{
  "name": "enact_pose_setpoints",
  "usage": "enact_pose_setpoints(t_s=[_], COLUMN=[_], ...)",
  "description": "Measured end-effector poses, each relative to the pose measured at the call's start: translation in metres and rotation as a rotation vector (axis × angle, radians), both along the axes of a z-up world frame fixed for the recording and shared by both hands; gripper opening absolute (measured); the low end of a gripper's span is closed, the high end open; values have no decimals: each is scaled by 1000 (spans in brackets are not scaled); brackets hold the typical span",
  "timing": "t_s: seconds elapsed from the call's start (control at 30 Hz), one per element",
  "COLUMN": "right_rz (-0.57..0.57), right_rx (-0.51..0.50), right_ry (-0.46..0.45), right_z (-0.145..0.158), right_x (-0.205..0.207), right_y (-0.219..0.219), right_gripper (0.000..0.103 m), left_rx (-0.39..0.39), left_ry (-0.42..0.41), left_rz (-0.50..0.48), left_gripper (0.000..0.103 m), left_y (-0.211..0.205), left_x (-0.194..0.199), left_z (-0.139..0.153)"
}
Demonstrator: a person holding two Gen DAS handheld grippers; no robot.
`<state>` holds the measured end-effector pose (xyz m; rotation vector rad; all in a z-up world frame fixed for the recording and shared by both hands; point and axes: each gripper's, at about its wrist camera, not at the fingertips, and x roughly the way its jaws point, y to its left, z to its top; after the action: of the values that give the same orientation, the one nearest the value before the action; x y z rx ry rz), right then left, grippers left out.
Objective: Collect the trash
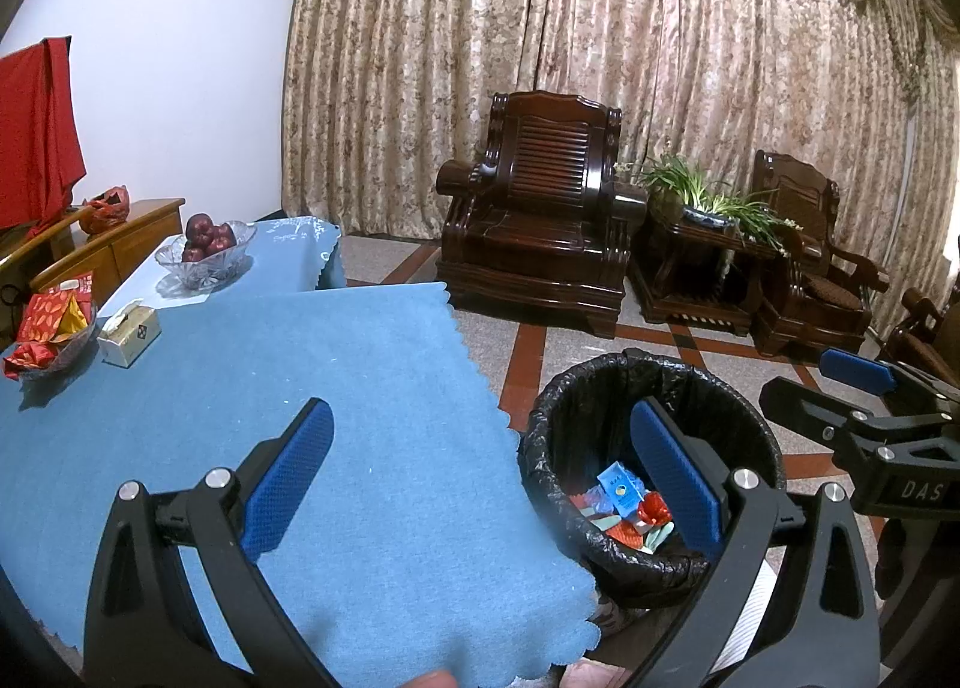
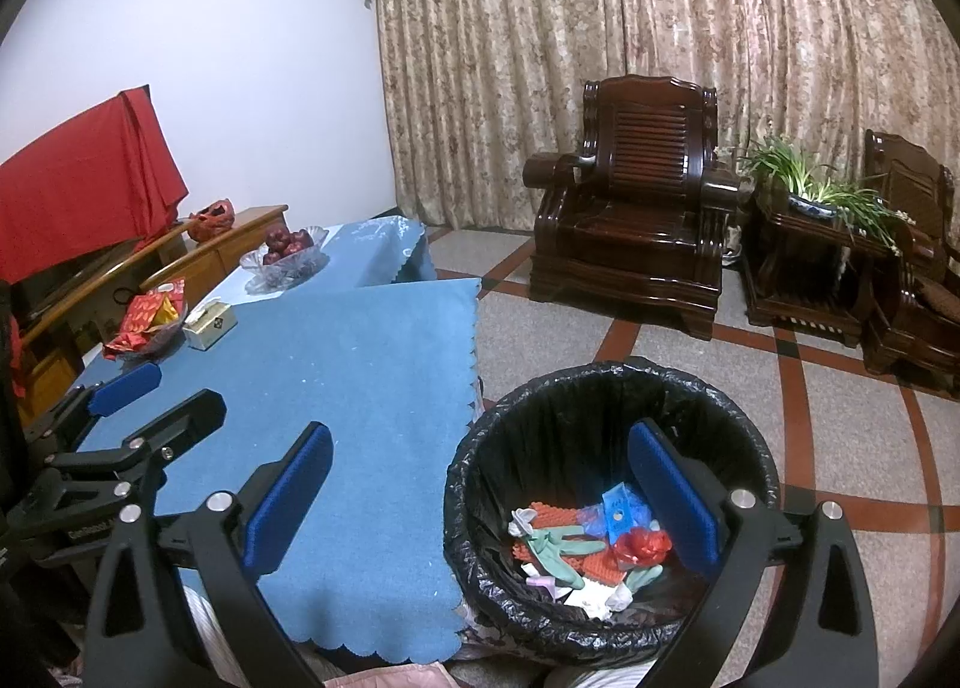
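A black-lined trash bin (image 1: pixel 561 418) (image 2: pixel 540 430) stands on the floor beside the table's near right corner. Inside lie wrappers (image 2: pixel 621 511), a red crumpled piece (image 2: pixel 645 545) and pale green gloves (image 2: pixel 561 547); they also show in the left wrist view (image 1: pixel 621 493). My left gripper (image 1: pixel 480 478) is open and empty, over the table corner and bin edge. My right gripper (image 2: pixel 480 499) is open and empty, over the bin's left rim. Each gripper shows in the other's view: the right one (image 1: pixel 840 388) and the left one (image 2: pixel 156 394).
The table has a blue cloth (image 1: pixel 300 388) (image 2: pixel 336 388). On its far left stand a tissue box (image 1: pixel 129 337) (image 2: pixel 210 325), a dish of red packets (image 1: pixel 51 328) (image 2: pixel 147 322) and a glass bowl of apples (image 1: pixel 207 250) (image 2: pixel 288 256). Dark wooden armchairs (image 1: pixel 540 226) (image 2: pixel 636 208) and a plant (image 1: pixel 702 196) stand behind.
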<state>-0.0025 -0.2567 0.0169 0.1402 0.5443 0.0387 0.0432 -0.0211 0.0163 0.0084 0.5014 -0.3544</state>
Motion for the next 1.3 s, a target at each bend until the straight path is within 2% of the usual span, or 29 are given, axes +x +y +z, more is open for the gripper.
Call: enact_pose_setpoints(t_s=[1.3], right_rz=[4], right_rx=[-3], right_ry=[8], right_z=[-6], right_x=[-2], right_y=[0], right_gripper=[97], left_rx=[5], left_ry=[6], left_rz=[0], left_gripper=[97], left_y=[1], left_x=[-3], left_z=[3])
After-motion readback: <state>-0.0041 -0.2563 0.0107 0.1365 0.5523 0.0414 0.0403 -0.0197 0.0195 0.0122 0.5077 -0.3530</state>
